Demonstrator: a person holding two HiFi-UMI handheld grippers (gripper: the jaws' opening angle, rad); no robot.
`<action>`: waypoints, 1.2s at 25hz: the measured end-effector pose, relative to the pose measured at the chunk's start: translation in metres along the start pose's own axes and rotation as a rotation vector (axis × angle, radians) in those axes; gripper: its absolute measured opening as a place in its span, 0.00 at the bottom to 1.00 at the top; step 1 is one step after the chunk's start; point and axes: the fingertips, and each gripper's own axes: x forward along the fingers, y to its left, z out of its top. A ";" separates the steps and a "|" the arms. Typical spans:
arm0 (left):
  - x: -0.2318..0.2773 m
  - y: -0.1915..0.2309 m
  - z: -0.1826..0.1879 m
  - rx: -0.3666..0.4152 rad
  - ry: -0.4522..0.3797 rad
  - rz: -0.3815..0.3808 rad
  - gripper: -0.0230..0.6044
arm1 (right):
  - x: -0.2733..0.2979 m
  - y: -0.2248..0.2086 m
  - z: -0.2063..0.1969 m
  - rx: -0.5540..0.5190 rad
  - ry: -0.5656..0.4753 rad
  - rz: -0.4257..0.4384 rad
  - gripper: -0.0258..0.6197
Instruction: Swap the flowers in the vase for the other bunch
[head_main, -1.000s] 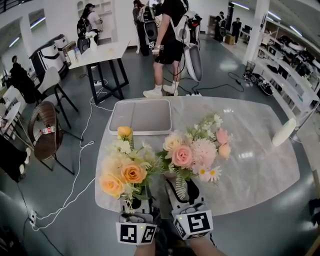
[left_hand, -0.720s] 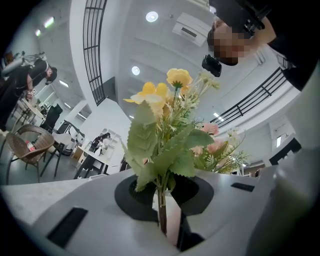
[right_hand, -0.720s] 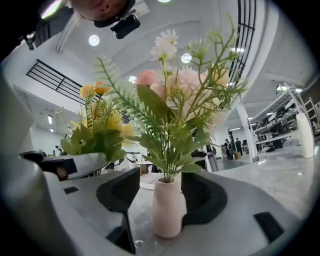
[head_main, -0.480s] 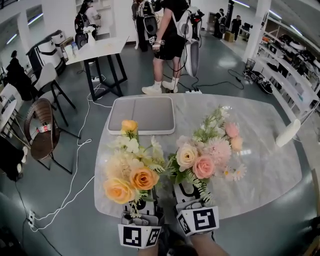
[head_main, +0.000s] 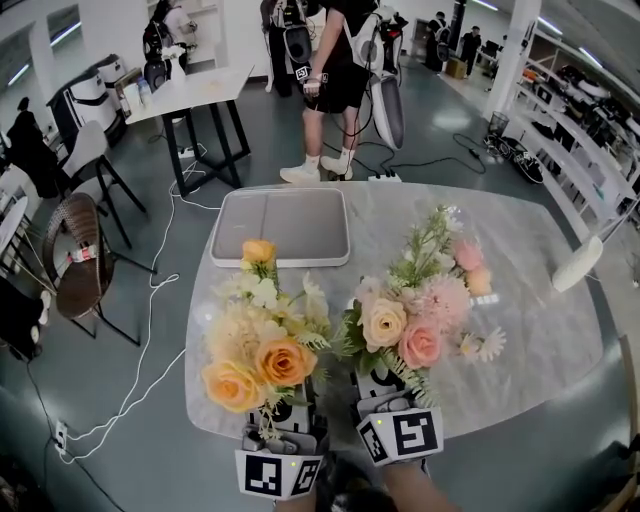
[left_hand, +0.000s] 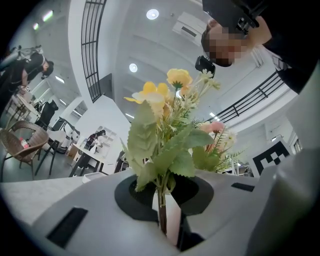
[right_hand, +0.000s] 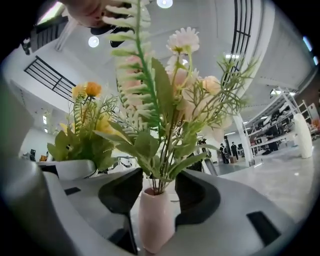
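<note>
**A:** Where's the vase (right_hand: 156, 220) right now?

**B:** Low in the middle of the right gripper view, upright, with the pink bunch (head_main: 415, 310) standing in its mouth. From the head view you can't see it, because the blooms cover it at lower centre of the frame, above the near edge of the counter (head_main: 530, 300).

**A:** And the other flowers?

**B:** The yellow bunch (head_main: 262, 340) sits just left of the pink one in the head view. The leaves nearly touch, and the stems run straight down into the left gripper (left_hand: 162, 200).

**A:** So which way does the vase lie from those stems?

**B:** Directly to the right in that frame, close beside them, and both stand upright. The left hand is the one carrying the replacement, but the vase mouth is full. I'd judge the pink stems have to come out before anything goes in.

**A:** What about the fingers?

**B:** On the right gripper (right_hand: 158, 192) the fingers (right_hand: 197, 192) stand wide and have just been closing. The vase is between them, and each dark pad looks to be against a side of it. On the left, the fingers (left_hand: 132, 197) are drawn nearly together, pinching the yellow bunch's stems.

**A:** Neither hand is free, then.

**B:** Right, so one of them probably has to set its load down on the counter first.
</note>
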 end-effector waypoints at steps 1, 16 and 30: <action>0.000 0.000 0.000 0.001 0.001 -0.001 0.12 | 0.000 0.000 0.000 -0.004 -0.001 0.003 0.36; 0.011 -0.002 0.016 0.012 0.005 0.001 0.12 | 0.010 -0.003 0.044 -0.008 -0.057 0.034 0.17; 0.023 -0.024 0.045 0.014 0.005 -0.022 0.12 | 0.008 -0.012 0.097 0.011 -0.085 0.036 0.17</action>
